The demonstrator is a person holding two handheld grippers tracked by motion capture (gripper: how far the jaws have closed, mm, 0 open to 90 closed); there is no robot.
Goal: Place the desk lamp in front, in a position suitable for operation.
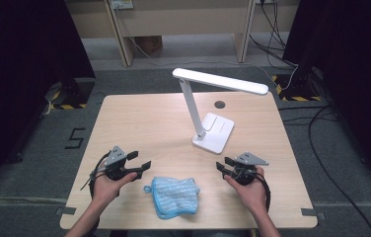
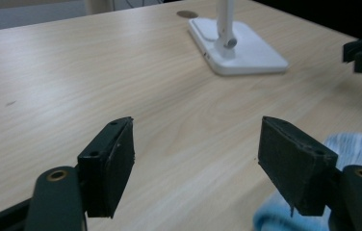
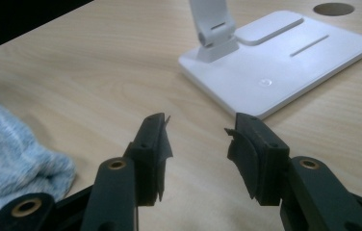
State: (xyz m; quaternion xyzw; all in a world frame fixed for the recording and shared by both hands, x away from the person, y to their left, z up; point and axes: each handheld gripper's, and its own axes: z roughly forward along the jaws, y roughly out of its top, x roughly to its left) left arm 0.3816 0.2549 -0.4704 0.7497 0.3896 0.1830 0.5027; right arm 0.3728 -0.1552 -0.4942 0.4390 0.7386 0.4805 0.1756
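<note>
A light blue folded cloth [image 1: 175,195] lies on the wooden table [image 1: 144,118] near its front edge, between the two hands. My left gripper [image 1: 140,162] hovers just left of the cloth, open, with bare table between its jaws [image 2: 196,154]; the cloth [image 2: 352,149] sits beside its right jaw. My right gripper [image 1: 224,165] stands to the right of the cloth, open and holding nothing [image 3: 196,144]. The cloth [image 3: 10,144] lies to its left. A white desk lamp [image 1: 213,131] stands at mid table, its base [image 3: 285,57] just beyond the right gripper.
The lamp's arm and long head [image 1: 220,81] reach over the table's far half. A round cable hole [image 1: 219,104] sits near the far edge. Cables [image 1: 321,123] lie on the floor to the right. Bare table stretches left of the lamp.
</note>
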